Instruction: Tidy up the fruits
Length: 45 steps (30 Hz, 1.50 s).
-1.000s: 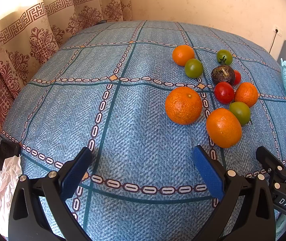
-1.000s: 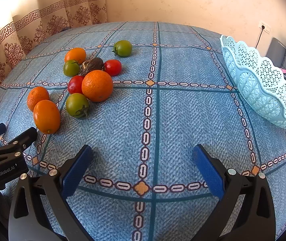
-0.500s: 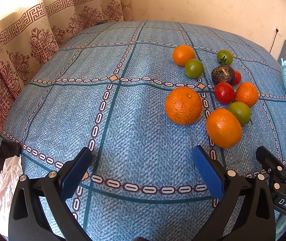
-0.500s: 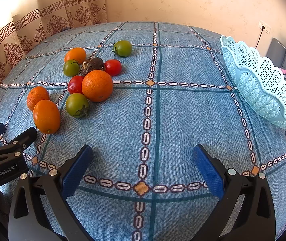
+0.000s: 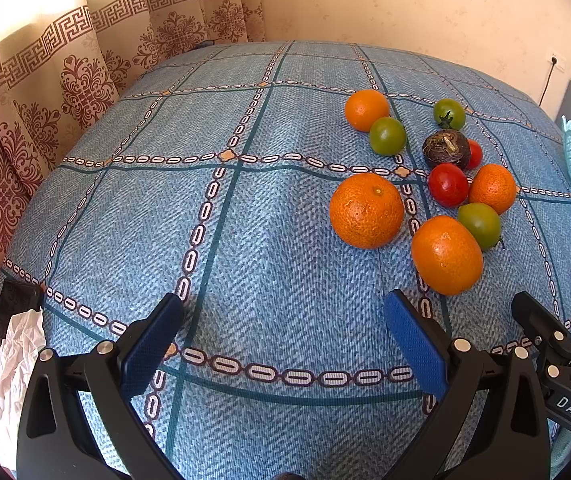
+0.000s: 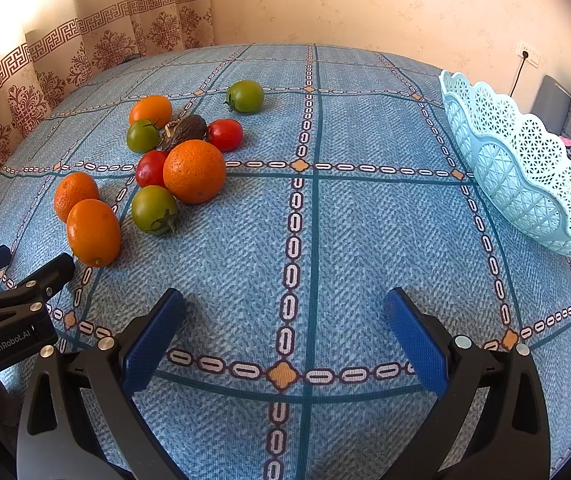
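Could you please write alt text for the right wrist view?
An open right claw hovers over a blue patterned tablecloth. Loose oranges, green and red tomatoes cluster at left; an empty pale-blue lattice plastic basket sits at right.

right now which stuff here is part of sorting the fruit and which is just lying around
Part of the job:
- four oranges
- three green tomatoes
- two red tomatoes
- dark brown fruit
- light blue lattice basket
- left tongs and right tongs, both open and empty

Just lying about:
- crumpled white paper
- patterned curtain
- wall socket
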Each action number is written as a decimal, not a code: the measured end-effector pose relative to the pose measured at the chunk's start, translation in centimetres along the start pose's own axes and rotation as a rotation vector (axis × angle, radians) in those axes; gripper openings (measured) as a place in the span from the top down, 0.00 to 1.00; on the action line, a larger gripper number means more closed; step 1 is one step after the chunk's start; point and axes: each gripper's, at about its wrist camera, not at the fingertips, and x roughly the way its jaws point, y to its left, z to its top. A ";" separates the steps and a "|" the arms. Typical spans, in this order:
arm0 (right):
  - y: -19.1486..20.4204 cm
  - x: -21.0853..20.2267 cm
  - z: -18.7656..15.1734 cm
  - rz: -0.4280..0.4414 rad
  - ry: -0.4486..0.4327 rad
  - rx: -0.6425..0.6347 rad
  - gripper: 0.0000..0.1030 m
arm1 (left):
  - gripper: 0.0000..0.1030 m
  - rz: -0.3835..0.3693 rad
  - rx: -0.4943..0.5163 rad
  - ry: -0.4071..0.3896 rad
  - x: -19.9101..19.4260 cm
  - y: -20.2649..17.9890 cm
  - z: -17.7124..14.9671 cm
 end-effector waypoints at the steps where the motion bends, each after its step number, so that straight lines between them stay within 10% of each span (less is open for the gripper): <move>1: 0.0 0.0 0.0 0.000 0.000 0.000 0.02 | 0.05 0.000 0.000 0.000 0.0 0.0 0.0; 24: -0.2 -0.1 0.1 0.008 -0.007 0.005 0.02 | 0.05 -0.012 -0.002 -0.001 0.0 0.2 -0.1; 45: 4.9 -3.5 0.5 0.229 -0.124 -0.089 0.16 | 0.05 0.002 -0.001 -0.112 -2.6 4.3 0.8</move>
